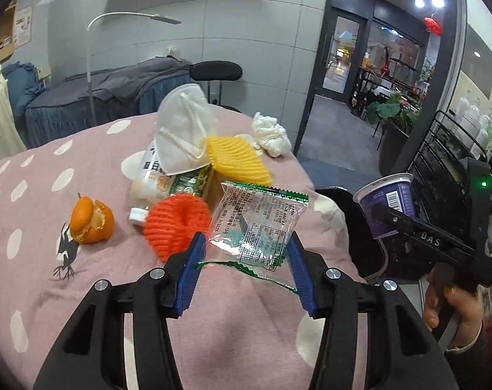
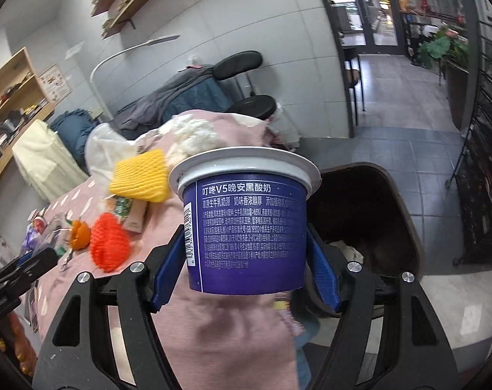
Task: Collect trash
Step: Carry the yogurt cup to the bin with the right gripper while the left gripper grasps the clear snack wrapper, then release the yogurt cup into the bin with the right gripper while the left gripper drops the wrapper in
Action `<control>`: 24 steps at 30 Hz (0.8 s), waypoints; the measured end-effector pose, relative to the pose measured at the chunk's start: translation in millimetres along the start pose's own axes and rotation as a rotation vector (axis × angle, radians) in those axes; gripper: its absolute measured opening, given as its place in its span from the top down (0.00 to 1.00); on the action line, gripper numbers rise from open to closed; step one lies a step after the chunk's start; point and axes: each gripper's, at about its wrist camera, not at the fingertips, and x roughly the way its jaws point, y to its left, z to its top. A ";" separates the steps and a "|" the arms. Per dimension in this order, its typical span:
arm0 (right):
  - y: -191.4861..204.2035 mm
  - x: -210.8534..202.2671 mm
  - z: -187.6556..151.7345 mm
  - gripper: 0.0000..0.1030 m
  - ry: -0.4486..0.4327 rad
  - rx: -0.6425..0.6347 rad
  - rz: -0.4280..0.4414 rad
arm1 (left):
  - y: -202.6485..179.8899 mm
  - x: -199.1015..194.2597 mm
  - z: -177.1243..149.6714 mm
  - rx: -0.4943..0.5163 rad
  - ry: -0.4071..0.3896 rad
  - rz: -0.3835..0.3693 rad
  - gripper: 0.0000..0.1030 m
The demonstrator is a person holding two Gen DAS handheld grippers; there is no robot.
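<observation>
My left gripper (image 1: 246, 255) is shut on a clear snack wrapper with green edges (image 1: 255, 224), held just above the pink dotted bedspread (image 1: 34, 195). At the right, a hand carries my right gripper (image 1: 387, 209), shut on a purple yoghurt cup (image 1: 384, 200). In the right wrist view the blue pads of the right gripper (image 2: 246, 256) press both sides of the upright yoghurt cup (image 2: 246, 230), beside the open dark bin (image 2: 408, 214), which has some trash in it.
On the bedspread lie an orange peel (image 1: 90, 219), a red foam net (image 1: 177, 224), a yellow foam net (image 1: 239, 159), a white mask (image 1: 184, 130), a crumpled tissue (image 1: 272, 133) and a green carton (image 1: 194, 182). The bin (image 1: 343, 201) stands off the bed's right edge.
</observation>
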 end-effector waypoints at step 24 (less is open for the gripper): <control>-166.6 175.6 -52.9 0.31 0.330 0.216 -0.279 | -129.9 97.6 4.2 0.235 0.175 -0.215 0.51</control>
